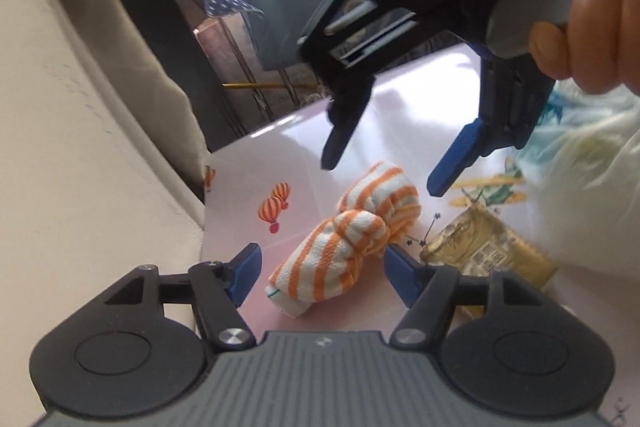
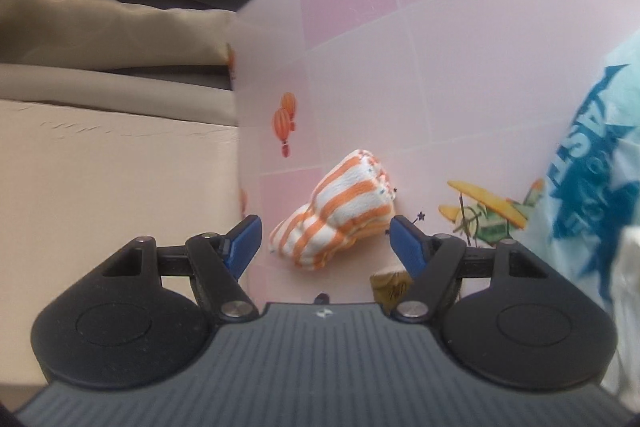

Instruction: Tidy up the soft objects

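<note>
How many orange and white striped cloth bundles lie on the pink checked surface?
1. The striped bundle lies near the middle of the pink surface, beside a gold packet, between both open grippers. More may be hidden under the plastic bags at the right.

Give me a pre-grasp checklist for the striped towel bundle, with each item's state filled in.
1. Left gripper jaws open, nothing between the pads: ok.
2. Right gripper jaws open and empty: ok.
3. Striped towel bundle lying free on the pink tablecloth, not pinned under anything: ok.
4. Bundle lined up between the left gripper's fingers in the left wrist view: ok.
5. Gold packet clear of the bundle: not ok, it sits close beside it, next to the left gripper's right-hand finger.
6. Whether the bundle's knot will hold when lifted: cannot tell.
</note>
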A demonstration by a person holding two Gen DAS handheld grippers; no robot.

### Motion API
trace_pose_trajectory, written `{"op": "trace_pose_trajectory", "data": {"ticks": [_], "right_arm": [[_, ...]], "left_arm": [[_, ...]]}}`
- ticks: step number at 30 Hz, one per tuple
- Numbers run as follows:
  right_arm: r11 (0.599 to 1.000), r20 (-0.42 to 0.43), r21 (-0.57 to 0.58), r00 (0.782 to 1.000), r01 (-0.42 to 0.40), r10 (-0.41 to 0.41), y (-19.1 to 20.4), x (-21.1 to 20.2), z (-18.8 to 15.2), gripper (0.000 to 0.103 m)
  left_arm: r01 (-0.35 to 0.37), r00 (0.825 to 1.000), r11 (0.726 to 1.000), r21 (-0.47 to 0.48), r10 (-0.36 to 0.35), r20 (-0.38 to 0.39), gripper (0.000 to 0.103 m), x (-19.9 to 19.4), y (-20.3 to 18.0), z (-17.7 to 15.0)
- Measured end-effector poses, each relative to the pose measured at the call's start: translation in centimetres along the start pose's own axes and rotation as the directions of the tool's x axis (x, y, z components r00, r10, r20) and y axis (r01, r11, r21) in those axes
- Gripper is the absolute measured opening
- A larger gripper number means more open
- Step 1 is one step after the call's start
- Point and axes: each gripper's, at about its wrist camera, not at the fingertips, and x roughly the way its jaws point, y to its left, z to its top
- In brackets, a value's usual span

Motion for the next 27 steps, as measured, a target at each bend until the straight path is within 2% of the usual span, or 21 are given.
{"op": "trace_pose_trajectory", "data": {"ticks": [3,4,5,6,7,8,11,13,16,20,27], "right_arm": [[1.000,-0.025,0.021,1.000,0.003,-0.003,-0.6,1.1,0.2,0.071],[1.000,-0.032,0.027,0.999,0.002,-0.001,-0.8,1.5,0.2,0.071],[0.999,-0.038,0.032,0.999,0.001,0.000,-0.9,1.7,0.2,0.071],[0.999,-0.043,0.039,0.999,-0.001,0.002,-1.1,1.9,0.2,0.071],[0.999,-0.049,0.047,0.999,-0.005,0.007,-1.3,2.1,0.2,0.071],[0.998,-0.052,0.054,0.998,-0.018,0.021,-1.4,2.3,0.2,0.071],[0.996,-0.057,0.067,0.997,-0.052,0.055,-1.1,2.8,0.3,0.070],[0.995,-0.057,0.075,0.996,-0.067,0.071,-0.9,2.7,0.2,0.062],[0.993,-0.046,0.071,0.994,-0.093,0.097,0.1,2.1,-0.3,0.051],[0.989,-0.025,0.028,0.989,-0.145,0.146,2.0,-0.7,-1.5,0.036],[0.973,0.048,-0.050,0.973,-0.224,0.226,4.0,-8.2,-4.6,0.024]], "left_arm": [[0.001,0.999,1.000,0.028,0.001,-0.051,0.068,1.4,-0.7,0.0],[0.002,0.998,1.000,0.029,0.000,-0.067,0.065,1.8,-0.9,0.0],[0.001,0.997,1.000,0.027,0.001,-0.079,0.057,2.0,-1.1,0.0],[-0.016,0.996,0.999,0.029,0.018,-0.084,0.054,2.2,-1.4,-0.1],[-0.039,0.996,0.999,0.036,0.042,-0.080,0.047,2.2,-1.7,-0.1],[-0.058,0.995,0.997,0.042,0.061,-0.077,0.035,2.2,-1.8,-0.1],[-0.058,0.996,0.998,0.022,0.060,-0.070,0.022,1.8,-1.7,0.0],[-0.065,0.996,0.998,0.010,0.065,-0.058,0.017,0.9,-1.6,0.4],[-0.075,0.997,0.997,-0.018,0.074,-0.031,0.014,-0.5,-0.9,1.2],[-0.085,0.996,0.996,-0.036,0.085,0.022,0.011,-3.7,-0.2,2.2],[-0.056,0.991,0.990,-0.129,0.071,0.117,0.010,-11.2,0.2,3.1]]}}
